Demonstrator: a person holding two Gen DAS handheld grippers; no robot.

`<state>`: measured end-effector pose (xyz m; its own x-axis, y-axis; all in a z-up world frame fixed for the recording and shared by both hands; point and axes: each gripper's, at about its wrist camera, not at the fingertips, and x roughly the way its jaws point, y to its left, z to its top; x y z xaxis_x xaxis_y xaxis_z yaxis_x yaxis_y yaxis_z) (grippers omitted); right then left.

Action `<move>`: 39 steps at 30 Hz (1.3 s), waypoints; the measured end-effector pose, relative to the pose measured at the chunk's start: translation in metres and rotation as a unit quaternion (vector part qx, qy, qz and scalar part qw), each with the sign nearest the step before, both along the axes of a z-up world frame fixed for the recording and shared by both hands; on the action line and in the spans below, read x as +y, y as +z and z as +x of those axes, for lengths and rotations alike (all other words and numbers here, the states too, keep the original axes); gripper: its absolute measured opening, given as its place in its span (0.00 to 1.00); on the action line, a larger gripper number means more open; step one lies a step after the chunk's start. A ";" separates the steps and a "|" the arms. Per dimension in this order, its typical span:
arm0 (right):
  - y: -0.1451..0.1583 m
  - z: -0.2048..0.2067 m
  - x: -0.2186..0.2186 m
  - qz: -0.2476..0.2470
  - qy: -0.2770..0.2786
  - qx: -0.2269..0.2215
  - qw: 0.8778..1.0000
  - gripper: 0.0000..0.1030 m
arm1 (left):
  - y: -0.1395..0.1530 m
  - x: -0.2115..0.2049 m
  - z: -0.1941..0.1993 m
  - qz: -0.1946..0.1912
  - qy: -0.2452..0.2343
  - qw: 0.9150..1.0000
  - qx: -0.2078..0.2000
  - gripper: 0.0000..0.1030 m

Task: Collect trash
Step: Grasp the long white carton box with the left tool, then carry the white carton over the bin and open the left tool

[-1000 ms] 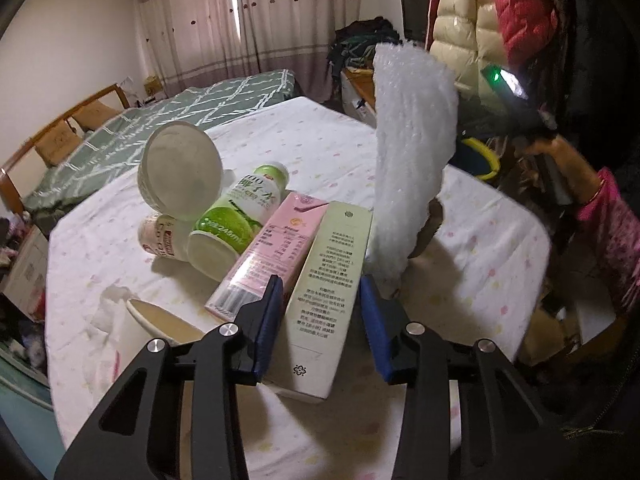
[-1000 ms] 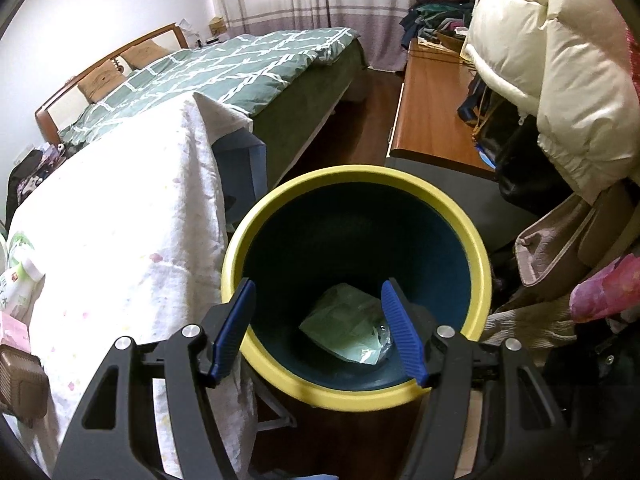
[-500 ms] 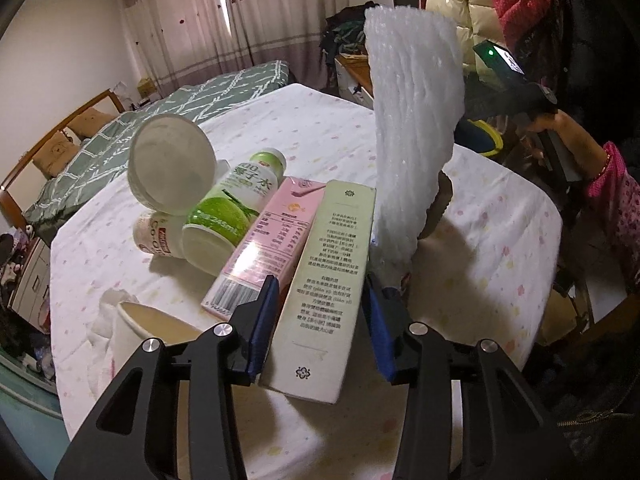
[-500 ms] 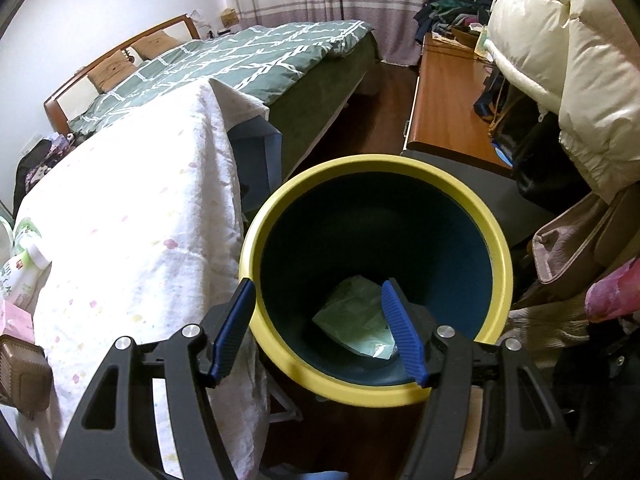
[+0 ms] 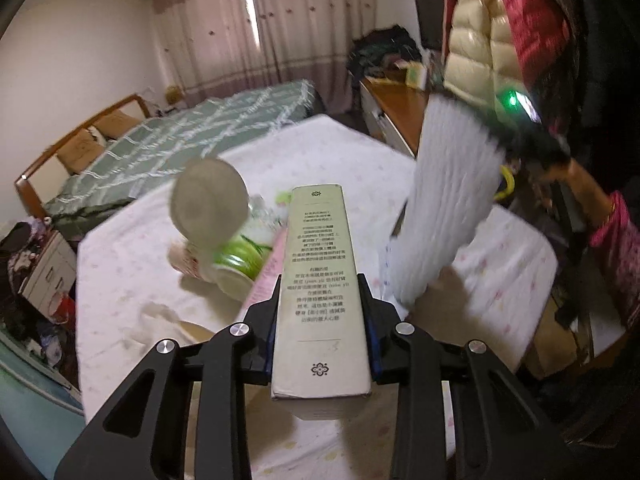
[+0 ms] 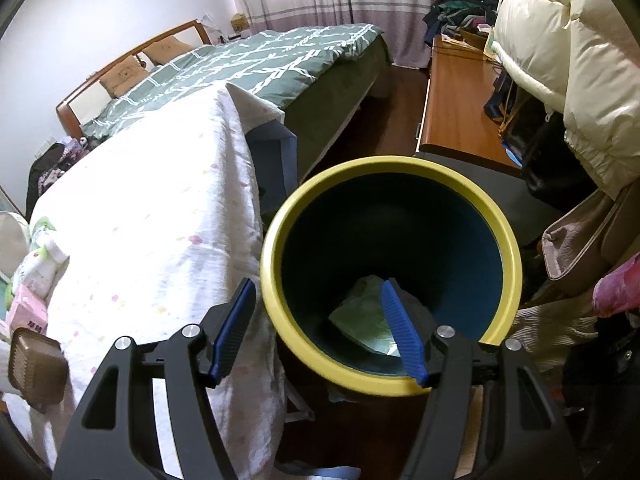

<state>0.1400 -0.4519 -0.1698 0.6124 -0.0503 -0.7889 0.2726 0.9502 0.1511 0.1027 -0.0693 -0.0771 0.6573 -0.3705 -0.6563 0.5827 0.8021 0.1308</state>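
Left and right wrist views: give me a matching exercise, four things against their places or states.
Things:
1. cream carton
2. green wrapper
3. right hand-held gripper
4. green bottle

States:
A. lying on the table
B. open, with the bin rim between its fingers
C. clamped in the left hand-held gripper
D. at the bottom of the yellow-rimmed bin

Pairs: 1-C, 2-D, 3-B, 4-A
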 end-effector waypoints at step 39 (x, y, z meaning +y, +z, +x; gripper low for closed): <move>0.027 -0.150 -0.061 -0.044 -0.105 -0.068 0.991 0.60 | 0.026 -0.335 0.050 -0.082 -0.125 0.987 0.064 0.31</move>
